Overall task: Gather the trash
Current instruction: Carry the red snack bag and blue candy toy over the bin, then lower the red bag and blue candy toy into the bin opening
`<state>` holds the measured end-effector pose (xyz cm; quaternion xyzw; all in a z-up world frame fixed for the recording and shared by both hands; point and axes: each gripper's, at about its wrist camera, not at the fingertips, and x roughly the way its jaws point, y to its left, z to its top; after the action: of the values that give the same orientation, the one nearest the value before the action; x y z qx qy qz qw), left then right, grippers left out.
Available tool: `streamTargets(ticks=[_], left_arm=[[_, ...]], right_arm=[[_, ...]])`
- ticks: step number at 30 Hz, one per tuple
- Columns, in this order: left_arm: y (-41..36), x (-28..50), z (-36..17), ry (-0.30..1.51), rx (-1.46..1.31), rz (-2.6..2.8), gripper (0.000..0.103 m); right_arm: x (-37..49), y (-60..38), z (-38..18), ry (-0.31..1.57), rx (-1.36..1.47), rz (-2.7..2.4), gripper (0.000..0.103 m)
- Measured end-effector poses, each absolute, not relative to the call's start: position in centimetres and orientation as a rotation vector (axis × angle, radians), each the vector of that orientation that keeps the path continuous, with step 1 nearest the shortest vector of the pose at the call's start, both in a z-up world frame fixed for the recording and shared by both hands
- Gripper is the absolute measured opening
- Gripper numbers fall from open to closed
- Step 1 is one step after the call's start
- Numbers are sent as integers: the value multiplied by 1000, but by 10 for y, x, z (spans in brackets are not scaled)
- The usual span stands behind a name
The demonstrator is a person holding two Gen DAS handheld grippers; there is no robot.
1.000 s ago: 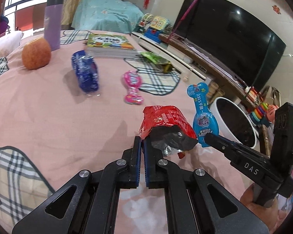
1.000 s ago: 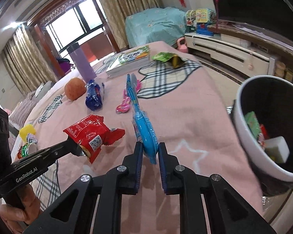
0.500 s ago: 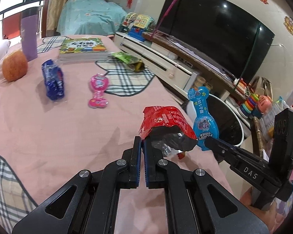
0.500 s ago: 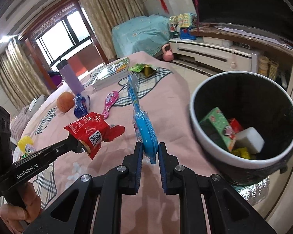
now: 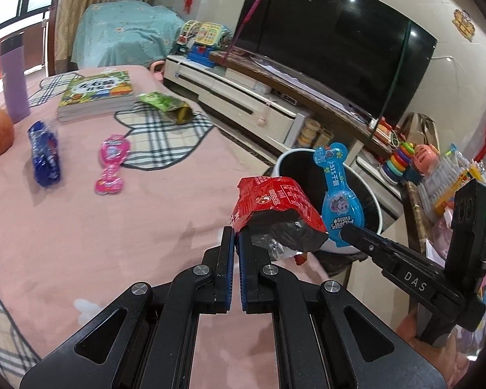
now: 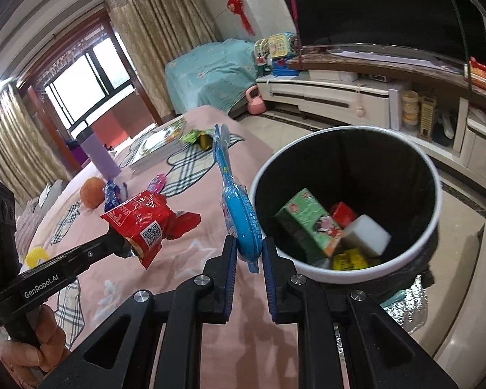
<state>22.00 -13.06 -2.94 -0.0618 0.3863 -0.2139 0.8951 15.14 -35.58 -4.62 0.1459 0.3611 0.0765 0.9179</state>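
Trash bin (image 6: 432,227) now nearer both wrappers.

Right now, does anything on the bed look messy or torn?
Yes. An opened green snack bag lies crumpled beside the books, and the red wrapper in the left hand-held gripper is torn open.

Red wrapper (image 5: 277,199); blue package (image 6: 239,207); white-rimmed black bin (image 6: 346,274); pink plaid-patched bedcover (image 5: 81,227).

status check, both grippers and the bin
Left gripper shut on red wrapper. Right gripper shut on blue packet. Bin beside bed, path clear.
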Motion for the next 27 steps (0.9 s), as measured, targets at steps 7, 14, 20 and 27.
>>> streamTargets(ticks=[7,14,20,27], left_arm=[[-157,225,-24,794,-100,-477,3],[-181,230,-19,785,-72,-501,3],[-199,233,-18,786,-48,-515,3],[-210,237,-22,800,-30,-518,3]], right_arm=[[149,-379,-44,729,310,114,16],[149,-400,-44,728,310,74,16],[151,-417,-47,732,316,44,16],[153,-431,-50,740,330,29,16]])
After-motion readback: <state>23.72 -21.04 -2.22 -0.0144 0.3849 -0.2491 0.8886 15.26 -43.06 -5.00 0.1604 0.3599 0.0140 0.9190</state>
